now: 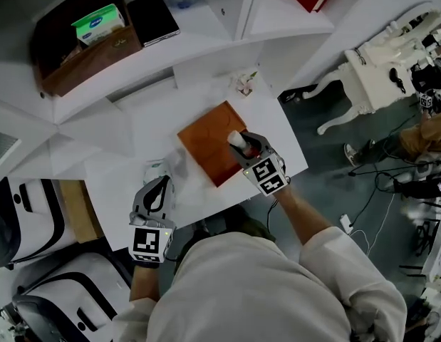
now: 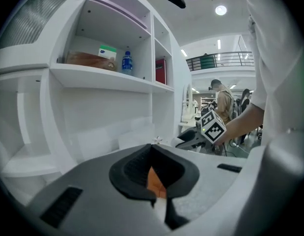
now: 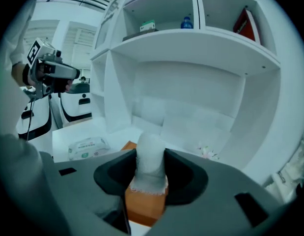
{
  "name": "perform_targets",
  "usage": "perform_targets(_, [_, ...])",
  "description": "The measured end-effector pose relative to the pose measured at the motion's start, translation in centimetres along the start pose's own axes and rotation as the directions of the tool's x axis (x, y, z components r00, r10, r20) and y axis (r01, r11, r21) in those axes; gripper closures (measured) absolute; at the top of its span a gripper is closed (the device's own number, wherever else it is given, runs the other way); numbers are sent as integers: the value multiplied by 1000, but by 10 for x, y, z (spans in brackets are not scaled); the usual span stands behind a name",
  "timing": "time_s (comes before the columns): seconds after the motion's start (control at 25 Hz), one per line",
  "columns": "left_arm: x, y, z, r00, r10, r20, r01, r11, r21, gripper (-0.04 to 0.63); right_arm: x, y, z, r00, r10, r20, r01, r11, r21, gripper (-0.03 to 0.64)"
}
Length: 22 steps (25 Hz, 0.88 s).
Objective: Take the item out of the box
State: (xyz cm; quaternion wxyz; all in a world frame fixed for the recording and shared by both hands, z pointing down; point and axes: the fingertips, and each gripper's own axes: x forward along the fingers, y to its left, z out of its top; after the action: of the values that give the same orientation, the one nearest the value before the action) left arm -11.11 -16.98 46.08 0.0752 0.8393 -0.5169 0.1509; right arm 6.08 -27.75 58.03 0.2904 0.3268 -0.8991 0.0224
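Note:
An orange-brown box lies flat on the white table. My right gripper is over the box's right side, shut on a white wrapped item that stands upright between its jaws. In the right gripper view the white item rises between the jaws of the right gripper, with the box just beneath. My left gripper hovers near the table's front left, jaws together and empty. In the left gripper view, a sliver of the orange box shows behind the closed tips of the left gripper.
A pack of wet wipes lies on the table by the left gripper. A small flower ornament stands at the back. The shelf above holds a wooden tray, a green-white pack and a black book. A white ornate table stands right.

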Motion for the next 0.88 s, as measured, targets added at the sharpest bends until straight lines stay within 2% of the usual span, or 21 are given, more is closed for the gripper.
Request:
perform_targets(0.52, [-3, -16, 16, 997, -57, 51, 55, 998, 42, 591, -59, -10, 48, 982, -114, 149, 112, 993, 24, 442])
perform_targets(0.88, [-4, -23, 23, 994, -85, 63, 81, 995, 63, 591, -101, -11, 91, 941, -171, 293, 164, 985, 48, 442])
